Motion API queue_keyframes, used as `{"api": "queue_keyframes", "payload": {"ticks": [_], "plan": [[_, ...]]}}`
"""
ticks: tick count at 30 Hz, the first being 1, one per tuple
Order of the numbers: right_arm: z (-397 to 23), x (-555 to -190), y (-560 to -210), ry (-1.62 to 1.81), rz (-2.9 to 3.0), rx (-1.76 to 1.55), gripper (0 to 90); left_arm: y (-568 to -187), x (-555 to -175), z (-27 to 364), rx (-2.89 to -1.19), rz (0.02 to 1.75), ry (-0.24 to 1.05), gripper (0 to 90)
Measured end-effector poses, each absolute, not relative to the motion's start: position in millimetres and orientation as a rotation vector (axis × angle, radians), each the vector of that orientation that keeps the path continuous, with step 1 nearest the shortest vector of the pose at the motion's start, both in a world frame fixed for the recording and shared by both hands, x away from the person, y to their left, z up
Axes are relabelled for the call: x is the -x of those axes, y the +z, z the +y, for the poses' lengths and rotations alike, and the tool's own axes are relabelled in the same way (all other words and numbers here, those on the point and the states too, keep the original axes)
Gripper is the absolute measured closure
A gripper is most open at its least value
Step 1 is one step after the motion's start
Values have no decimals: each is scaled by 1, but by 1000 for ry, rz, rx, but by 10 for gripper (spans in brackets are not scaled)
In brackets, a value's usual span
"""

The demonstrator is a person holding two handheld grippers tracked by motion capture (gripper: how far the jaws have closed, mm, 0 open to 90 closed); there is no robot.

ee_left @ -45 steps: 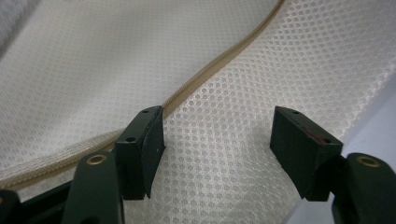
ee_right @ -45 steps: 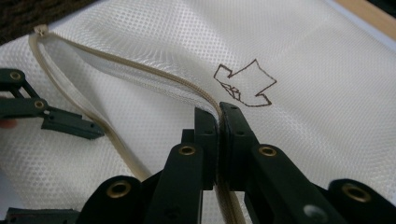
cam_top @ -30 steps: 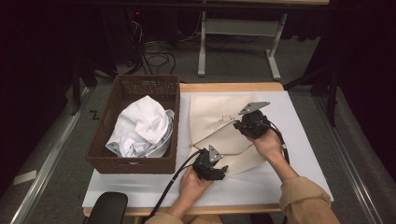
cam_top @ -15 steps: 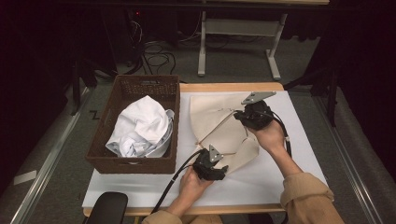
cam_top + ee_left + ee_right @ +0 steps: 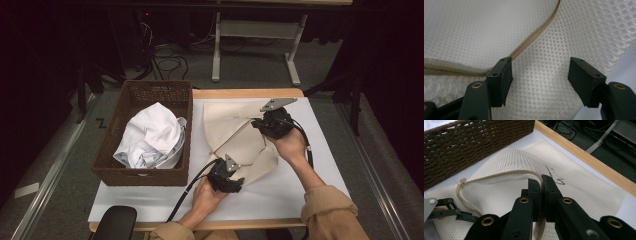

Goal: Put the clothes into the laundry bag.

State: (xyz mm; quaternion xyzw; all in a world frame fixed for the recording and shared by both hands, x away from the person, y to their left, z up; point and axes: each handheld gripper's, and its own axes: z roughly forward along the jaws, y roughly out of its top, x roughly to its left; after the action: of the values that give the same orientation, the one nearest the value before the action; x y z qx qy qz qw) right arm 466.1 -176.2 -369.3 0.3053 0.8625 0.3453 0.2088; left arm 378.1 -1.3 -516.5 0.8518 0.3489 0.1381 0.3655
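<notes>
A cream mesh bag (image 5: 225, 125) with a tan zipper lies on the white table top (image 5: 310, 180). My right gripper (image 5: 257, 124) is shut on the bag's zipper edge and holds it raised, so the opening gapes; in the right gripper view the jaws (image 5: 542, 185) pinch the tan edge. My left gripper (image 5: 234, 179) sits at the bag's near end. In the left gripper view it stands open (image 5: 541, 80) just above the mesh (image 5: 499, 30), with the zipper (image 5: 534, 40) running past its left jaw and nothing between the pads.
A brown wicker basket (image 5: 150, 90) stands left of the bag and holds a crumpled white cloth (image 5: 150, 137). Its woven wall (image 5: 474, 142) is close to the bag's far side. The table's wooden edge (image 5: 584, 155) runs behind. Cables trail from both grippers.
My right gripper has lifted the zipper edge up and slightly away, so the bag's opening has widened. The left gripper has barely shifted.
</notes>
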Motion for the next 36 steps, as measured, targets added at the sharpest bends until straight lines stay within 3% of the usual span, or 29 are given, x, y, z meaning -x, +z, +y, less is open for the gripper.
{"api": "queue_keyframes", "payload": {"ticks": [21, 36], "plan": [[-167, -463, -380, 929, 2440, -814, 869, -461, -370, 11, -2231, 873, 181, 385], [-171, -464, -379, 937, 2441, -802, 869, -424, -369, 29, -2316, 823, 245, 359]]}}
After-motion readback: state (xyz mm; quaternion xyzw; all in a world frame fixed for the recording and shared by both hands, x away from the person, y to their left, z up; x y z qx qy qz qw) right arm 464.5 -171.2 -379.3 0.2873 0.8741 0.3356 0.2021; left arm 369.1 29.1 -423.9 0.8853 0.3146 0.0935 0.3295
